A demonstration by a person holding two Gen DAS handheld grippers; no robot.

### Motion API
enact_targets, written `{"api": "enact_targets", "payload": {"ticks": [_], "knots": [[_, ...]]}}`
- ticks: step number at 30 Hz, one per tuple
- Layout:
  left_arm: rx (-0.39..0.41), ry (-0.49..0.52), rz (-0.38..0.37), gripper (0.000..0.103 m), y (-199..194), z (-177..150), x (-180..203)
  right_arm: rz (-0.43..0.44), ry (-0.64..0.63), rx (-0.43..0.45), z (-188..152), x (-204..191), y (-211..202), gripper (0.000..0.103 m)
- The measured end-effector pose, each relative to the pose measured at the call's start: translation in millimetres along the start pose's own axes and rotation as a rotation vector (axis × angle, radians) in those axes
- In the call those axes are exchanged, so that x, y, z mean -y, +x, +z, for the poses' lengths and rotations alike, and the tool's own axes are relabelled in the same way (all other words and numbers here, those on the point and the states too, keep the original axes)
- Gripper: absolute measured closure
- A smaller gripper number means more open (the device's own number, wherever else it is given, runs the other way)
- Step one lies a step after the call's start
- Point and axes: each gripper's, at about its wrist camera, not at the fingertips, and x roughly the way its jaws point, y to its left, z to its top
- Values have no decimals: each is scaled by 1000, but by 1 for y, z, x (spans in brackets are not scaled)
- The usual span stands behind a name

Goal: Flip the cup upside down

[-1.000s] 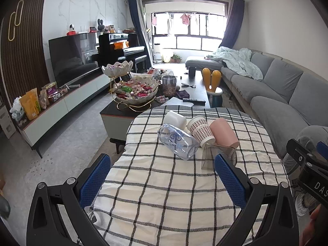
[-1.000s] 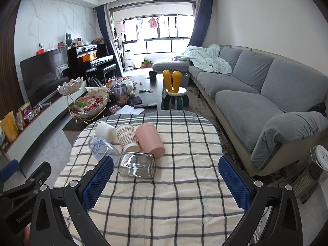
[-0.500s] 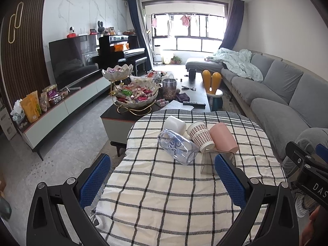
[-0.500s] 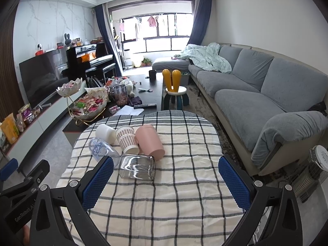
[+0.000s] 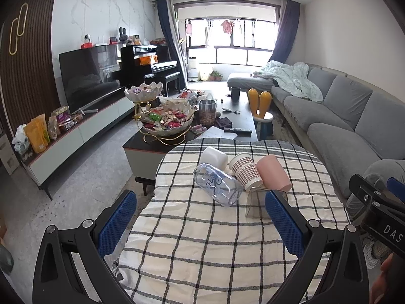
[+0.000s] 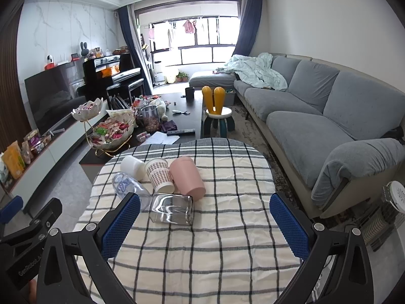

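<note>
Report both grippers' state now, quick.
Left gripper: open, holding nothing, above the checked cloth.
Right gripper: open, holding nothing, short of the clear square glass.

Both wrist views look forward, side by side, sharing the checked table [image 5: 202, 240] and sofa [image 6: 316, 126].

Left claw [image 5: 200, 217], right claw [image 6: 205, 221] agape

Five cups [image 6: 186, 177] lying clustered on the table [image 6: 227, 240], coffee table [image 6: 192, 111] behind, sofa [image 6: 316, 116] right
</note>
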Motion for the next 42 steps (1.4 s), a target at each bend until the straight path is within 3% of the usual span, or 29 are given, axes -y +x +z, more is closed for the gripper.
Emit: {"api": "enact_targets", "payload": {"ticks": [22,33,42], "knots": [[-7,-11,8,0,2,-2,-5,4,-1,-10,1,-2,0,0],[-28,-33,84,0,14,-1,-10,18,-40,-24,6,-8,12,0],[-51,-96,151,0,35,8,-15,88,-174,12,38,-34,39,0]]}}
